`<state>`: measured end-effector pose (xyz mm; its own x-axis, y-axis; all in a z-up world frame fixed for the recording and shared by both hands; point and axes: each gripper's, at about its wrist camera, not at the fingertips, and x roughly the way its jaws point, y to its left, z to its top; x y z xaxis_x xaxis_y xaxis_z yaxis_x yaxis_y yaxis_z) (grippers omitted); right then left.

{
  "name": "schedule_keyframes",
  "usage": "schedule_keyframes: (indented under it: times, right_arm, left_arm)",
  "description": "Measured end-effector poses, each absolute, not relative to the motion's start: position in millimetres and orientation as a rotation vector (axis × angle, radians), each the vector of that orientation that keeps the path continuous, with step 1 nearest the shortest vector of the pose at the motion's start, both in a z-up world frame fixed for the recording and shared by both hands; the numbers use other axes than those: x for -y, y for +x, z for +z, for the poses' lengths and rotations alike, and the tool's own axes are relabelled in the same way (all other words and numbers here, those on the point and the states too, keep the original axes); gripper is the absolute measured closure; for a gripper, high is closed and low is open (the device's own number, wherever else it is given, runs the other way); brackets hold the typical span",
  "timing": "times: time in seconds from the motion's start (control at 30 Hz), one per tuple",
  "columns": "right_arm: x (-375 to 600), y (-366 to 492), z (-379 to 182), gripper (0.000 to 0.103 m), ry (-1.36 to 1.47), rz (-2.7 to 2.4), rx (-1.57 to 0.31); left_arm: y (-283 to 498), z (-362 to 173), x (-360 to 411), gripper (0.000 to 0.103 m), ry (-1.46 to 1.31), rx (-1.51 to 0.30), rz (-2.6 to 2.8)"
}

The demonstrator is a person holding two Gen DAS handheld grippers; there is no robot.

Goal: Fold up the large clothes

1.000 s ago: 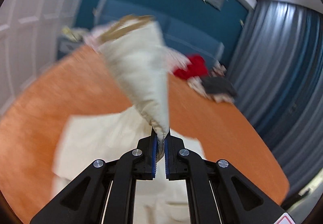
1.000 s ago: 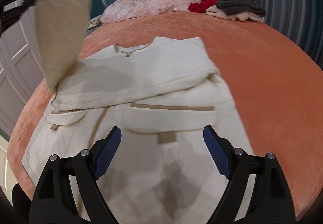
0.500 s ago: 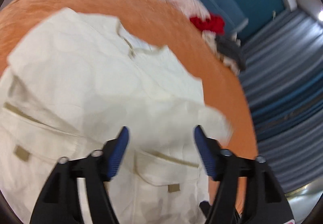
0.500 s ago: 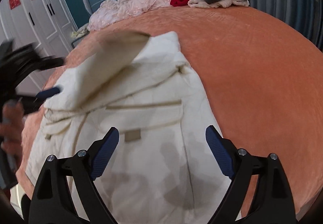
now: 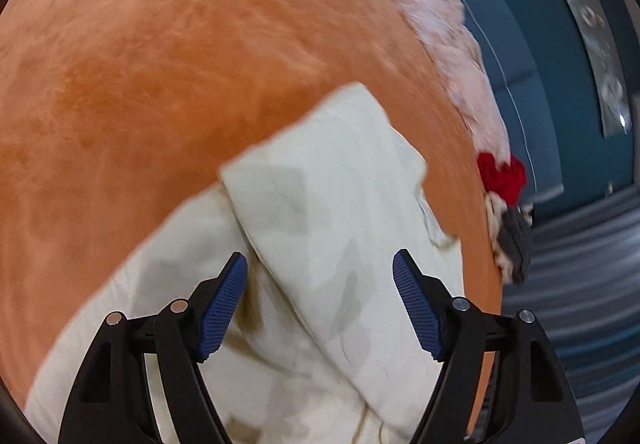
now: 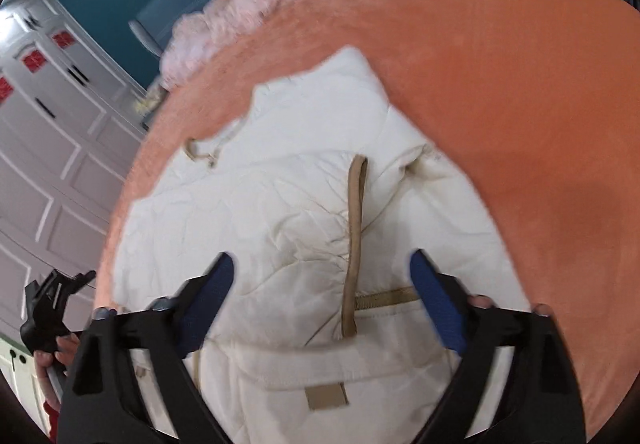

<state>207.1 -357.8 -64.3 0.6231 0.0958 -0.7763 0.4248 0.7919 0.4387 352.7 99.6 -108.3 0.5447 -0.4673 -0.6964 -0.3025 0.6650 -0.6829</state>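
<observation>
I have both sleeves laid across the cream jacket [image 6: 304, 204], which lies flat on the orange bed [image 6: 500, 84] directly below both tongs. My left tongs [image 5: 320, 300] hang wide apart, holding nothing. My right tongs [image 6: 322, 300] have just been narrowing but grip no cloth. Next, I judge, each must drop to the hem beneath and pinch it.

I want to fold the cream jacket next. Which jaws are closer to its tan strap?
Right. The right gripper hangs open with the tan strap between its jaws; the left gripper faces the cream jacket sleeve.
</observation>
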Motion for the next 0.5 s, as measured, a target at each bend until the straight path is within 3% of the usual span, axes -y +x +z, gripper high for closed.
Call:
schedule_keyframes:
  times: [0.03,0.07,0.1,0.13,0.17,0.33,0.43,0.5]
  right_arm:
    - [354.8,211.7,-66.0,0.05,0.639,-0.189,-0.907]
    - [347.1,218.8,-64.5,0.074,0.601,-0.171,-0.928]
    - [341.5,222.8,-59.5,0.102,0.555,-0.167,-0.931]
    - [334.1,227.5,-50.4,0.102,0.493,-0.161,-0.925]
    - [327.5,230.6,-31.8,0.102,0.435,-0.141,-0.88]
    - [314.5,236.0,73.3,0.102,0.292,-0.085,-0.589]
    - [320.5,244.9,65.1,0.102,0.278,-0.093,-0.599]
    - [329.5,256.9,19.7,0.102,0.277,-0.131,-0.709]
  left_arm:
    - [359.2,-112.7,-103.2,0.039,-0.879,-1.031,-0.101]
    - [362.3,-114.9,-104.6,0.056,-0.881,-1.033,-0.097]
    - [364.4,-119.1,-106.4,0.064,-0.877,-1.041,-0.092]
    - [367.8,-119.9,-108.5,0.086,-0.867,-1.051,-0.079]
    - [369.5,-117.2,-111.2,0.094,-0.865,-1.042,-0.085]
    - [357.1,-75.6,-119.7,0.098,-0.762,-0.869,-0.099]
    - [350.1,-76.8,-110.9,0.098,-0.671,-0.848,-0.079]
    - [351.8,-97.2,-101.5,0.098,-0.598,-0.896,-0.046]
